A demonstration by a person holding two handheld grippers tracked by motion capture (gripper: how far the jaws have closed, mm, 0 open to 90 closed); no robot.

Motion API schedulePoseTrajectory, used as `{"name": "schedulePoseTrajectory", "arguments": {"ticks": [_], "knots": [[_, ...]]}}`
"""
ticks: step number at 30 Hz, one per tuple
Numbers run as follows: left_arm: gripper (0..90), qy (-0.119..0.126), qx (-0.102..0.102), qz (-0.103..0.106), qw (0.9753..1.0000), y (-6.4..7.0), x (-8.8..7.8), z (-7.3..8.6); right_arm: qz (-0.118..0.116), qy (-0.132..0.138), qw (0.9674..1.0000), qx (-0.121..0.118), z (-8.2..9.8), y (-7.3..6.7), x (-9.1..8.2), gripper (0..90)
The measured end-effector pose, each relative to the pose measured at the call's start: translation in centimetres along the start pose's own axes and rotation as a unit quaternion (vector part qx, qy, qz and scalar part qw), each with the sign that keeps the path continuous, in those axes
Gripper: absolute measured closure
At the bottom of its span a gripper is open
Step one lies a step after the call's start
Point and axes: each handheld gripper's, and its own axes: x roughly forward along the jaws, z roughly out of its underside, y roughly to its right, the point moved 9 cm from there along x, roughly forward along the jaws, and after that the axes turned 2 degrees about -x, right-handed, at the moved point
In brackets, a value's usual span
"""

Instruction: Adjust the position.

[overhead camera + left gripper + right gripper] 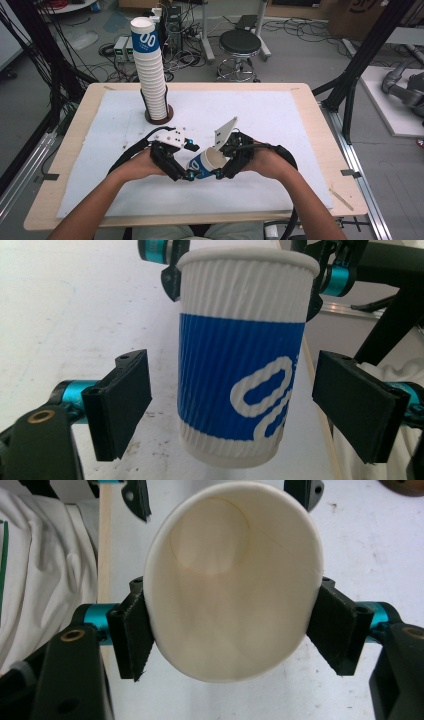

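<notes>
We see a paper cup (206, 164), white with a blue band, held in the air just above the white sheet (280, 125) that covers the desk (320, 130), near its front edge and between the two hands. The right claw (227, 630) has the cup: in the right gripper view its two black pads press on either side of the rim, squeezing the mouth into an oval, and we look straight down into the empty inside. The left claw (235, 402) stands wide around the cup's lower part; in the left gripper view a clear gap shows between each pad and the ribbed wall, so it is not gripping. In the high view the cup lies tilted, its mouth toward the right claw (225, 165) and its base toward the left claw (184, 172). Farther back on the sheet a tall stack of the same cups (152, 75) stands upright on a round brown base (159, 118), well apart from the hands.
</notes>
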Motion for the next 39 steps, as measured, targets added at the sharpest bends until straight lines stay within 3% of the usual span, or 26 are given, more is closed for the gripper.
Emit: {"name": "schedulePoseTrajectory", "arguments": {"ticks": [8,15,20,22,24,25,26,29,30,33,34,36,37,39], "knots": [[21.2,-0.036,-0.001,0.019,0.9992,0.5,1.7,0.7,-0.011,-0.021,0.9997,-0.002,0.0,-0.4,0.4,27.6],[29.4,-0.047,0.004,0.027,0.9985,0.6,2.3,0.8,-0.013,-0.033,0.9993,-0.010,0.2,-0.5,0.7,27.6],[29.5,-0.049,0.008,0.025,0.9985,0.7,2.5,0.8,-0.013,-0.037,0.9992,-0.013,0.3,-0.6,0.7,27.1],[29.2,-0.045,0.010,0.024,0.9987,0.7,2.4,0.7,-0.013,-0.031,0.9994,-0.011,0.3,-0.6,0.8,25.1],[28.7,-0.037,0.011,0.025,0.9990,0.7,2.2,0.5,-0.009,-0.002,0.9999,-0.013,0.0,-0.4,0.5,22.8],[28.7,-0.032,0.014,0.027,0.9990,0.7,2.0,0.4,-0.009,-0.002,0.9999,-0.013,0.0,-0.4,0.5,22.8],[28.7,-0.012,0.006,0.030,0.9995,0.7,1.7,0.2,-0.011,0.017,0.9998,0.002,-0.2,-0.4,0.1,22.0],[28.8,0.004,0.001,0.034,0.9994,0.9,1.3,0.1,-0.021,0.054,0.9981,0.023,-0.5,-0.5,-0.8,22.0],[28.8,0.014,0.000,0.033,0.9994,0.9,1.2,0.0,-0.021,0.054,0.9981,0.023,-0.5,-0.5,-0.8,22.0],[28.8,0.037,-0.006,0.031,0.9988,0.9,0.5,0.2,-0.016,0.112,0.9928,0.038,-0.9,-0.3,-2.3,21.8],[28.8,0.060,-0.014,0.027,0.9977,0.8,0.0,0.3,-0.014,0.126,0.9910,0.043,-1.0,-0.2,-2.7,21.8],[28.7,0.069,-0.015,0.025,0.9972,0.7,-0.2,0.4,-0.003,0.170,0.9837,0.058,-1.1,0.3,-3.8,21.3],[28.7,0.092,-0.022,0.019,0.9953,0.6,-0.7,0.4,0.004,0.190,0.9795,0.068,-1.1,0.6,-4.4,21.3],[28.8,0.116,-0.025,0.010,0.9929,0.4,-1.2,0.4,0.014,0.228,0.9694,0.089,-0.9,1.2,-5.3,21.3]]}}
